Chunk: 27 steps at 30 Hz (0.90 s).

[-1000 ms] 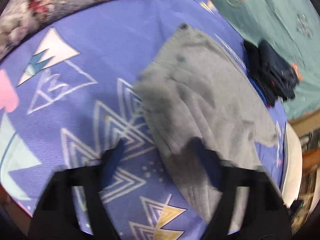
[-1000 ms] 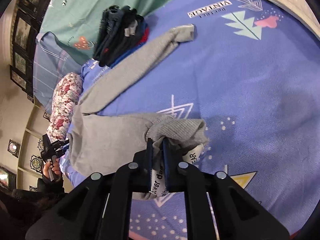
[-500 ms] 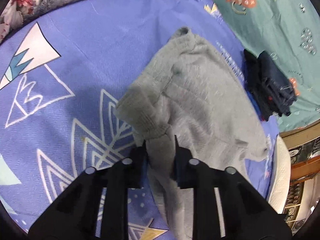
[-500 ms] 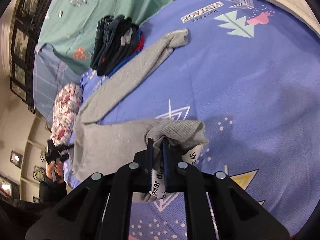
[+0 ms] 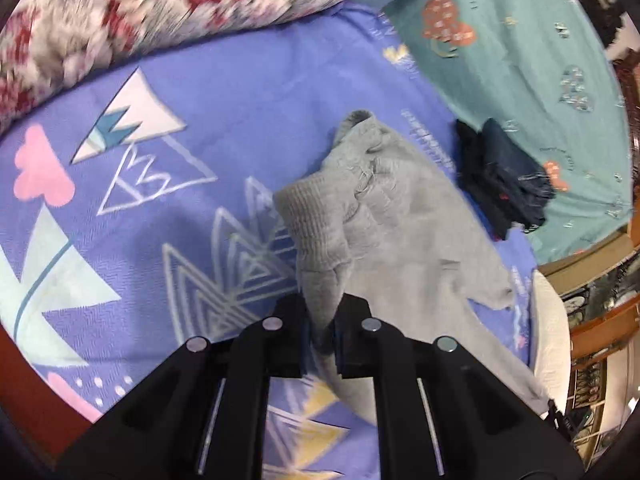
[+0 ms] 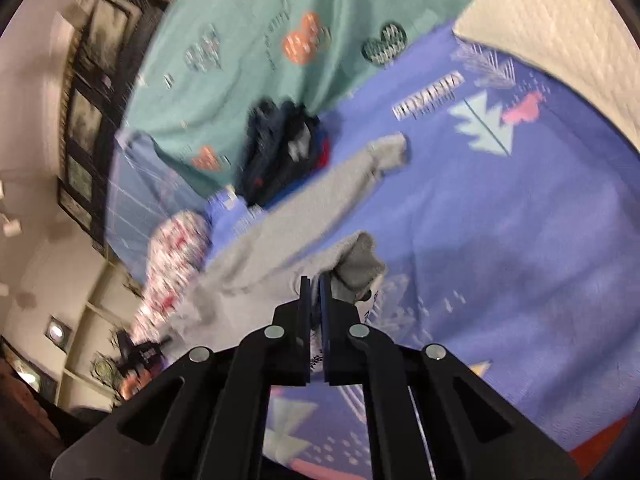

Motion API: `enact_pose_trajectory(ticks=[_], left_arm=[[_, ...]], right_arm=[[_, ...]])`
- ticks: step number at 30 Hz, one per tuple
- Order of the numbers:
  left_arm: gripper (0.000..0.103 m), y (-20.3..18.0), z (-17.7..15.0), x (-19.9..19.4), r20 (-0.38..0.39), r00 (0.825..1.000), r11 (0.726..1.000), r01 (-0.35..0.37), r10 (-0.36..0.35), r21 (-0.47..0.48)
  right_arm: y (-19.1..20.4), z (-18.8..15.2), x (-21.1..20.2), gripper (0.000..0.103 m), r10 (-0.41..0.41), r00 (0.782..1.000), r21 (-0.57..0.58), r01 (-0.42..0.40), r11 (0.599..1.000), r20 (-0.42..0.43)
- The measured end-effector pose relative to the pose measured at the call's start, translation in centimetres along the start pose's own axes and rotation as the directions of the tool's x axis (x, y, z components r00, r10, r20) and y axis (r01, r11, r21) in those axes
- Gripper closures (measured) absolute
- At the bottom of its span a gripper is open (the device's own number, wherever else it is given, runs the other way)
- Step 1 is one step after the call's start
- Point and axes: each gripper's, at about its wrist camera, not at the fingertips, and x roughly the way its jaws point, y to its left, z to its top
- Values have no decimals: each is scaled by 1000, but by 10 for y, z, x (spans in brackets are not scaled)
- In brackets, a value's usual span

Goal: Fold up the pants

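Here the grey sweatpants [image 5: 404, 240] lie spread on the purple patterned bedsheet [image 5: 224, 128], the left tool [image 5: 324, 312] clenched on the ribbed waistband, the right tool [image 6: 316, 296] clenched on a cuff [image 6: 358, 266].

My bed's purple patterned sheet [image 5: 224, 92] carries the grey pants [image 5: 404, 232], a dark clothes pile [image 5: 504, 176] and a floral pillow [image 5: 160, 12].

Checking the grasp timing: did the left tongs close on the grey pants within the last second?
Yes. The left tongs, open earlier, now pinch the grey pants by the ribbed edge.
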Motion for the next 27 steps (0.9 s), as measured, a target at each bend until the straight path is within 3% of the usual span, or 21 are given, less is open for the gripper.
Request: enact_pose_trajectory(ticks=[4,5,6,7,8,10,13,15,17,19,20,21,25,26,27], left_arm=[[90,11,0,31,-62,998,1000,-22,21,-6],[84,9,-1,35,-69,997,1000,-27,27,4],[77,7,0,38,-71,997,999,-31,32,8],[51,6,0,40,-76,996,999,-36,37,13],[38,5,0,42,-74,997,999,-37,38,14],[32,-1,-1,46,-71,997,999,-37,39,27],[35,-12,-4,53,-76,997,998,-29,34,59],[54,-19,-6,56,-84,996,997,-25,31,71],[61,-17,-6,56,-86,996,998,-23,28,66],[62,-14,-5,57,-93,995,998,-16,21,55],[62,-13,-4,57,-99,995,999,-12,17,50],[62,-12,-4,58,-101,995,999,-13,17,47],[59,-14,-5,61,-104,994,999,-21,25,42],[57,-14,-6,61,-105,994,999,-22,26,40],[57,-15,-6,61,-108,994,999,-22,26,41]], right_arm=[[-29,-25,43,91,-89,985,29,94,995,-147],[-36,-30,53,79,-110,978,35,118,992,-178],[-41,-33,62,75,-126,971,37,136,990,-204],[-43,-36,70,74,-154,963,23,163,986,-220],[-44,-38,76,70,-182,955,5,188,982,-234],[-43,-38,81,69,-211,949,-26,211,977,-235],[-43,-35,89,69,-235,936,-43,232,972,-262],[-41,-33,91,74,-257,925,-65,249,966,-281],[-35,-27,79,76,-258,930,-74,248,966,-260],[-31,-18,57,63,-303,934,-101,288,952,-190],[-31,-15,48,41,-320,933,-99,308,946,-166],[-34,-14,44,30,-316,934,-94,304,948,-168],[-45,-23,62,30,-314,906,-95,300,949,-282],[-44,-27,70,32,-286,904,-94,270,958,-317],[-41,-31,77,41,-266,899,-101,246,964,-348]])
